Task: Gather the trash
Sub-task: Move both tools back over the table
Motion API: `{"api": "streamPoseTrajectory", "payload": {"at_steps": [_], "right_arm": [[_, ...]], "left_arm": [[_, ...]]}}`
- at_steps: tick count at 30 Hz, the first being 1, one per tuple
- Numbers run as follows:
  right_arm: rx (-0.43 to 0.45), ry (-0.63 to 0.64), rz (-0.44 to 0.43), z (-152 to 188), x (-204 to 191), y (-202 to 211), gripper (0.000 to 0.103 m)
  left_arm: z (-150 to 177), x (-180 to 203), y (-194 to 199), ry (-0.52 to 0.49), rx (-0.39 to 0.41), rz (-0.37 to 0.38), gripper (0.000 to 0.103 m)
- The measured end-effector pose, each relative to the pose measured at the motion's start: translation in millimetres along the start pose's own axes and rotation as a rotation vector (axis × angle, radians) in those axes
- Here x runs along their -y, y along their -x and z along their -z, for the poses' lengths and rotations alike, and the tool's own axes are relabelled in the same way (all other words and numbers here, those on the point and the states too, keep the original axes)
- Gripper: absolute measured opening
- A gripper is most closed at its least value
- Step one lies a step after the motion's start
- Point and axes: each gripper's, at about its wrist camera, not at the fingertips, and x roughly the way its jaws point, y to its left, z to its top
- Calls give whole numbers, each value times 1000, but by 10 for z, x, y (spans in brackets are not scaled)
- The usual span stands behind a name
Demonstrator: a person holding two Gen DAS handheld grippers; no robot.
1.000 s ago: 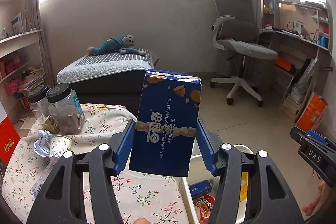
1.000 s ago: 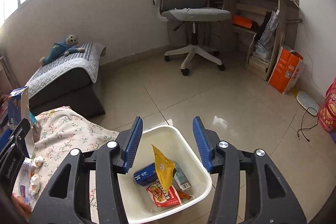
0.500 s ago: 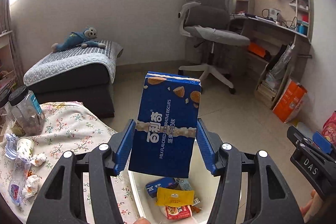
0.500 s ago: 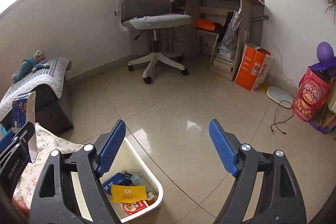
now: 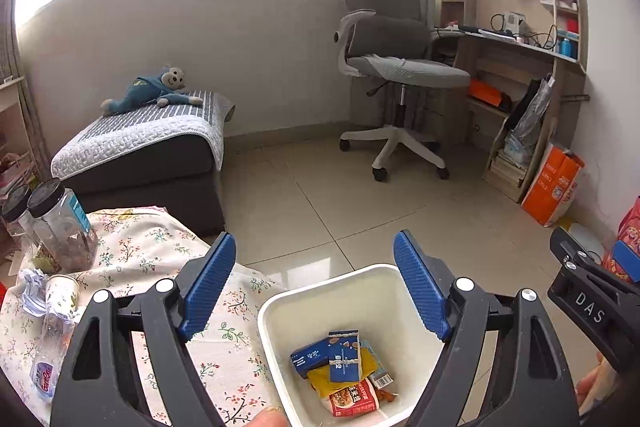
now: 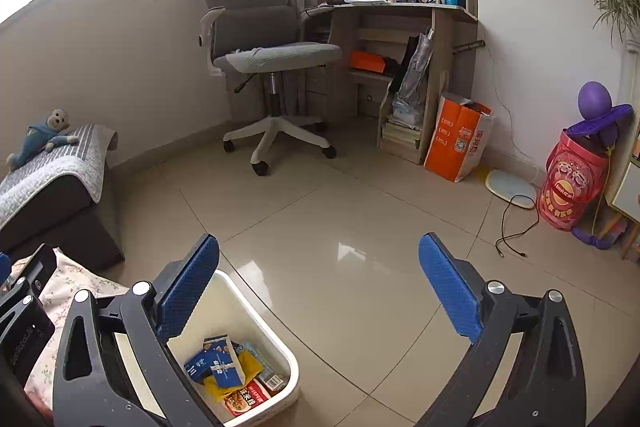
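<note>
In the white bin (image 5: 320, 291) on the floor, just right of the flowered table (image 5: 160, 247), the blue biscuit box (image 5: 345, 355) lay on the other wrappers. The left gripper (image 5: 315, 283) hung above it, jaws wide and empty; the right gripper (image 6: 319, 283) was likewise spread wide, holding nothing.

White letters "DAS" stand on a black gripper body (image 5: 591, 307) at the right edge of the left wrist view. A water bottle (image 5: 43, 375) at the tablecloth's left edge has a label reading roughly "GanGn". Other packaging print is too small to read.
</note>
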Motion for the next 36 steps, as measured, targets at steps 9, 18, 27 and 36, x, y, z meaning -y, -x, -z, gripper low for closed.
{"api": "streamPoseTrajectory", "payload": {"at_steps": [9, 18, 27, 36], "right_arm": [[19, 100, -128, 73, -552, 275, 96], [4, 140, -218, 126, -1050, 459, 96], [-4, 196, -310, 277, -1624, 717, 96], [-34, 231, -403, 429, -2172, 942, 96]], "left_arm": [[120, -620, 200, 69, 1, -98, 83], [169, -1138, 433, 90, 9, -197, 83], [220, -1787, 609, 144, -9, -297, 83], [386, -2423, 776, 186, -46, -389, 83]]}}
